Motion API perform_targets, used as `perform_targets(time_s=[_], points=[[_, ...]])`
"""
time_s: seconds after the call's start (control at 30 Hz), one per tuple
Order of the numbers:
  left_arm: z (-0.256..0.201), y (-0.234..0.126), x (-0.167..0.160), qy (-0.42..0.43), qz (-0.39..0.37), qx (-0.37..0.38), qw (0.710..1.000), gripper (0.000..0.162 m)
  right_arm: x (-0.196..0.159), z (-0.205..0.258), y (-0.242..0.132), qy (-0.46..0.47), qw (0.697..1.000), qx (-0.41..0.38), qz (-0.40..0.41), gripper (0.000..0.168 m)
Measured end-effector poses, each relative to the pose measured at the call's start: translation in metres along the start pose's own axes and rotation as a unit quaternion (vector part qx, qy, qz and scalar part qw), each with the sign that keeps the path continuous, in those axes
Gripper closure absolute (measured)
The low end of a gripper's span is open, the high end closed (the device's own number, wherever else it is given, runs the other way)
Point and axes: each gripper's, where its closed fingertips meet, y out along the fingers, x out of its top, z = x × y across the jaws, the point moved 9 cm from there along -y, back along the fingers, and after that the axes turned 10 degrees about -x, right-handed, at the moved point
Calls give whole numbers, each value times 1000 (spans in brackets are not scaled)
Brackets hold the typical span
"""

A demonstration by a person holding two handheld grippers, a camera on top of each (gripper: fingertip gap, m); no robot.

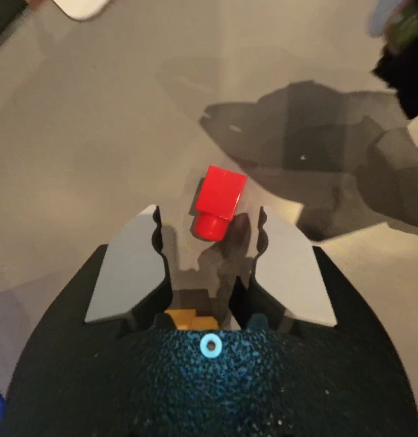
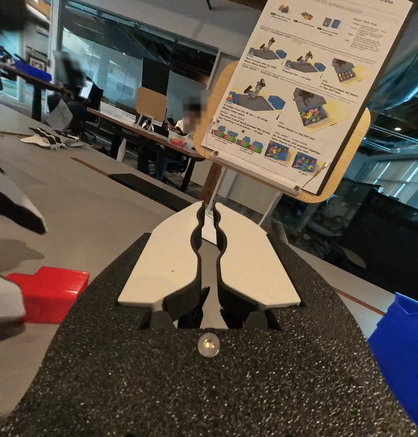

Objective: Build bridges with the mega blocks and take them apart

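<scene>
A red one-stud block (image 1: pixel 218 201) lies on its side on the grey mat (image 1: pixel 85 142), stud pointing back at me. My left gripper (image 1: pixel 209 209) is open and empty, its white fingers either side of the block's stud end, not touching it. In the right wrist view the same red block (image 2: pixel 49 293) lies at the lower left, with the left gripper's fingers (image 2: pixel 16 212) beside it. My right gripper (image 2: pixel 209 205) is shut with only a thin slit between the fingers, holds nothing, and is raised off the table to the right of the block.
A blue bin (image 2: pixel 404 354) stands at the right edge. An instruction sheet on a wooden stand (image 2: pixel 298 94) rises behind the mat. A dark blurred shape, the other gripper (image 1: pixel 406 78), hangs at the upper right and casts a large shadow. A person sits at a far table. The left gripper's tips are roughly 15 cm from the right gripper's.
</scene>
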Motion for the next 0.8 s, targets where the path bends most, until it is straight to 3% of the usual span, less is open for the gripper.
perform_targets(time_s=[0.17,0.37,0.6,0.8], points=[[12,-63,-22,-18,-111,17,994,87,1,0,0,6,1000,7,-1,162],[18,-89,-72,-19,-68,16,997,96,2,6,0,13,999,33,-4,162],[3,-68,-85,178,15,20,984,98,4,16,-2,-8,998,62,-17,162],[3,-63,-69,330,109,-30,937,96,5,16,-2,-2,998,67,-19,162]])
